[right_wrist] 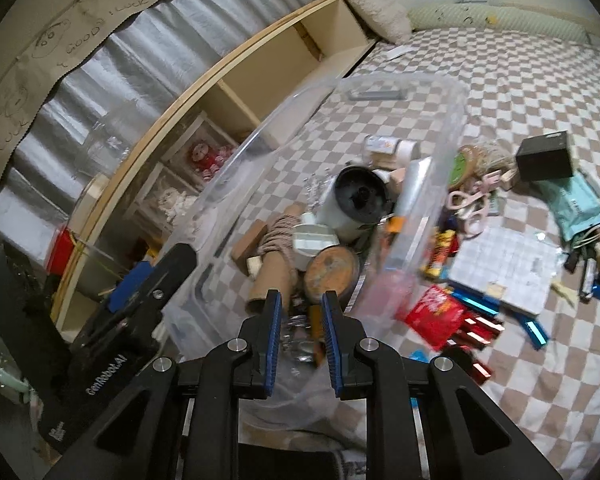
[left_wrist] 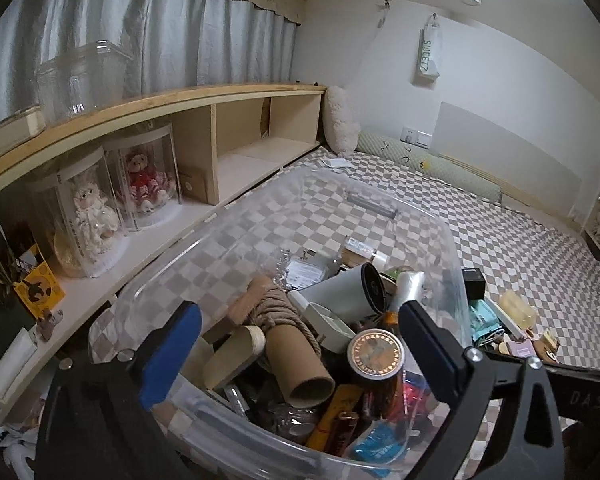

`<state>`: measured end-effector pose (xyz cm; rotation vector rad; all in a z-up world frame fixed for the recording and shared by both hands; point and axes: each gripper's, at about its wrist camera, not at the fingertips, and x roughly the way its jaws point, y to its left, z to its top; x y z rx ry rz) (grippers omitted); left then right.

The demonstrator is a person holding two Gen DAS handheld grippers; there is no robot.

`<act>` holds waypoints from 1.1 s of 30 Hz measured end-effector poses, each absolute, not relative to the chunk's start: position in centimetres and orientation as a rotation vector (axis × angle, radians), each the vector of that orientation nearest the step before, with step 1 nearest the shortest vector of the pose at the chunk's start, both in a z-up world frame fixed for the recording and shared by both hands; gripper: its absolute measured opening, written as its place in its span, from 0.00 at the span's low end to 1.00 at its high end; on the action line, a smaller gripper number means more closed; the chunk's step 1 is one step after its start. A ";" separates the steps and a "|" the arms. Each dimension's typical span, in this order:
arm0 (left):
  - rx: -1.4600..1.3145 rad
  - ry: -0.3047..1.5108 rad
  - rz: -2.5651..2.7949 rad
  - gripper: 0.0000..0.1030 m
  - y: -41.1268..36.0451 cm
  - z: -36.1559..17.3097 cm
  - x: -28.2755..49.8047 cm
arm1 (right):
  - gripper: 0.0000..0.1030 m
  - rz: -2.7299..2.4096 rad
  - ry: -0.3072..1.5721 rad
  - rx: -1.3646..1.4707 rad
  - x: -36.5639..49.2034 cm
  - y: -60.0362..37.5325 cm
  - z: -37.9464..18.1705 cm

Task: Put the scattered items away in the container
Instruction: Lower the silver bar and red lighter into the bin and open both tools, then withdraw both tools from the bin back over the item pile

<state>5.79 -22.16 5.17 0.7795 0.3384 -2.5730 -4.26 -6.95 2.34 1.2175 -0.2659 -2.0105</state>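
A clear plastic container (left_wrist: 380, 196) stands on the checkered bed and holds several items. Among them are a rope-wrapped cardboard tube (left_wrist: 296, 356), a white cup with a black lid (left_wrist: 352, 292) and a round copper-lidded tin (left_wrist: 374, 354). My left gripper (left_wrist: 300, 344) hangs open over the container's near end, its blue pads wide apart and nothing between them. My right gripper (right_wrist: 302, 320) is shut to a narrow gap with nothing in it, above the container's near rim (right_wrist: 404, 80). To the right of the container lie a red snack packet (right_wrist: 436, 316), a black box (right_wrist: 544, 156), pink scissors (right_wrist: 472, 200) and a teal pouch (right_wrist: 576, 208).
A low wooden shelf (left_wrist: 236, 136) runs along the left, with two dolls in clear cases (left_wrist: 140, 184) and grey curtains above. A fluffy pillow (left_wrist: 340, 124) and a green bolster (left_wrist: 432, 168) lie at the bed's far end. A white gridded box (right_wrist: 504, 264) and blue bars (right_wrist: 532, 328) lie among the clutter.
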 end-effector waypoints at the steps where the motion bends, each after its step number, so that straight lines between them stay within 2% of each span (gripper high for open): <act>1: 0.783 0.341 -2.576 0.97 -22.1 5.2 5.7 | 0.20 -2.029 -0.258 1.212 -4.3 -6.7 2.4; 2: 0.783 0.335 -2.580 0.97 -21.9 5.2 5.6 | 0.22 -2.047 -0.250 1.206 -4.4 -6.4 2.4; 4: 0.784 0.323 -2.590 0.98 -21.4 5.3 5.5 | 0.56 -2.095 -0.247 1.195 -4.4 -5.7 2.5; 5: 0.786 0.326 -2.597 1.00 -21.2 5.4 5.4 | 0.92 -2.130 -0.254 1.185 -4.4 -5.2 2.5; 6: 0.788 0.335 -2.604 1.00 -21.1 5.4 5.4 | 0.99 -2.162 -0.261 1.164 -4.4 -4.7 2.6; 33: 0.875 0.248 -2.737 1.00 -13.5 4.8 0.7 | 1.00 -2.400 -0.353 1.066 -6.0 8.2 2.5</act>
